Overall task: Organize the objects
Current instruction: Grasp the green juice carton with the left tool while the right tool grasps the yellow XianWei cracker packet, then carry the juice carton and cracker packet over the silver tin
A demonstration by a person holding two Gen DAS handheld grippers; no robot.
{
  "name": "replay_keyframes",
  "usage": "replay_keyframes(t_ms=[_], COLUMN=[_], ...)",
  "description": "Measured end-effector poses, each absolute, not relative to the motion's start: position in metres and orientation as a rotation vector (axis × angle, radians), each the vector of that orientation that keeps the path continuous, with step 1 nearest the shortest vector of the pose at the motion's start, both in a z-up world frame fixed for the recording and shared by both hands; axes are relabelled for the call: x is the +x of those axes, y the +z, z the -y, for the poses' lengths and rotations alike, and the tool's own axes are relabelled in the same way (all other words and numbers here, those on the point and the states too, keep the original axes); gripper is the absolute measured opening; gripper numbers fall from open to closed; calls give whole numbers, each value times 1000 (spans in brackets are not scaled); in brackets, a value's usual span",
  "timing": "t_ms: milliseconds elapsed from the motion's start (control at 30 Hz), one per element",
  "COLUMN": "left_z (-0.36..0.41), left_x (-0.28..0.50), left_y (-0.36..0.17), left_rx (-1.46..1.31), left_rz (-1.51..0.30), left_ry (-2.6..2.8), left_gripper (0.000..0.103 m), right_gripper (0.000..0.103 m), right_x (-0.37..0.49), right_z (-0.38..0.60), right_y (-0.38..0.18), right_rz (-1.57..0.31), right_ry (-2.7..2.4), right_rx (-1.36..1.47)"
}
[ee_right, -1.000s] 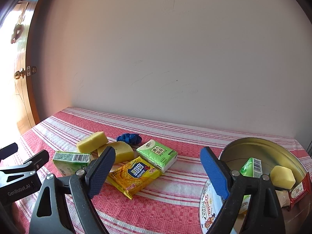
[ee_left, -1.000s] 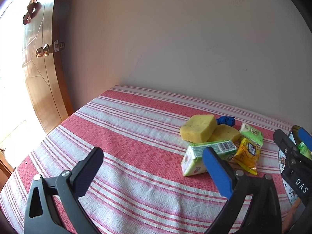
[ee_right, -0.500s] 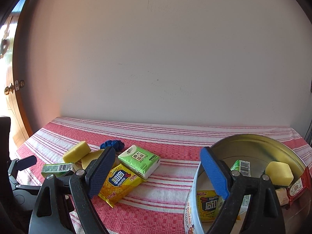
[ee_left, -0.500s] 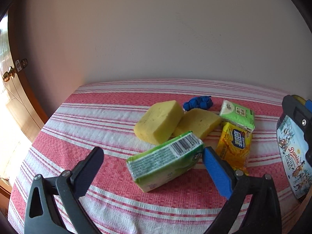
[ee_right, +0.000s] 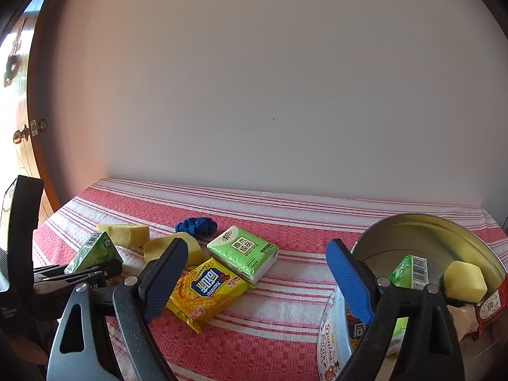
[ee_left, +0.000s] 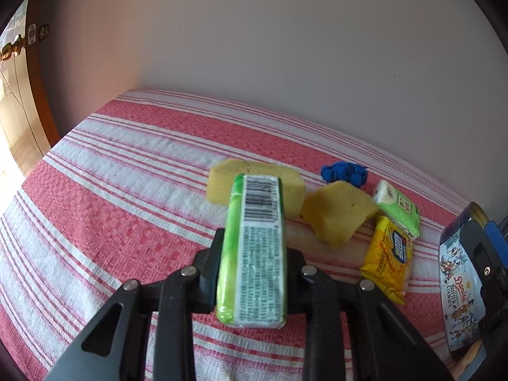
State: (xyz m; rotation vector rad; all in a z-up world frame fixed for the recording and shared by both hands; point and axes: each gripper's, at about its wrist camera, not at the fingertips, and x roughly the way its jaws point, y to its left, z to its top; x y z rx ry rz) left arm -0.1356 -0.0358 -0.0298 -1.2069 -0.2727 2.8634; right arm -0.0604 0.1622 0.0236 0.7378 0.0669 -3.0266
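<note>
My left gripper (ee_left: pixel 254 254) is shut on a green pack with a barcode (ee_left: pixel 257 247), held on its edge over the red-striped cloth (ee_left: pixel 127 190). Behind it lie a yellow sponge block (ee_left: pixel 219 184), a sponge wedge (ee_left: pixel 339 219), a blue scrunchie (ee_left: pixel 344 174), a green tissue pack (ee_left: pixel 398 208) and a yellow cracker packet (ee_left: pixel 390 260). My right gripper (ee_right: pixel 257 250) stands open and empty in front of the tissue pack (ee_right: pixel 244 250) and the cookie tin (ee_right: pixel 428 222). From that view, the left gripper (ee_right: pixel 95 270) holds the green pack (ee_right: pixel 95 254) at the far left.
The round tin holds another green pack (ee_right: pixel 409 273), a yellow sponge piece (ee_right: pixel 465 282) and a red sachet (ee_right: pixel 492 304). A plain wall (ee_right: pixel 285 95) closes the far side of the table. A wooden door with a brass knob (ee_right: pixel 20 136) stands at the left.
My left gripper came forward and down over the green pack and shut on it. The pack now stands on its edge. The right gripper stayed open and nearly still.
</note>
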Motion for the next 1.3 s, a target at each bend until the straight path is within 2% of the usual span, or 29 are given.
replay_keyframes(t_ms=[167,433,600,700,800,900,933,1067,1300], left_z=[48,78,80,76,77,79,79,76,79], left_x=[-121,-112,-113,-110,-109,-112,-112,-113,-107], left_y=[-14,-13,-12,-10,-11,-13,-14,-16,-13], left_rx=[-1084,-1091,-1078,-1078,-1088,-1103,-1108,-1115,-1060], left_rz=[150,296,297,293,296,293,288,277,313], left_ry=[3042,3127,3121,3116,3115,3117,3119,3110,3116], left_gripper=[26,27,27,27,27,27,27,27,26], right_gripper=[91,90,90,90,89,79,72,56,55], right_x=[-63,-92,-111,-120,-127,-131,-130,-127,-95], right_z=[-139,-125,-134,-141,-142,-142,-142,-152,-170], right_y=[21,-3,-24,-31,-33,-34,-34,-32,-20], right_rz=[-133,-62,35,136,158,128,115,142,261], right_ry=[-2971,-2894,-2861,-2814,-2792,-2781,-2790,-2781,-2733], right_rx=[777,1063,1245,1298,1321,1330,1330,1308,1229])
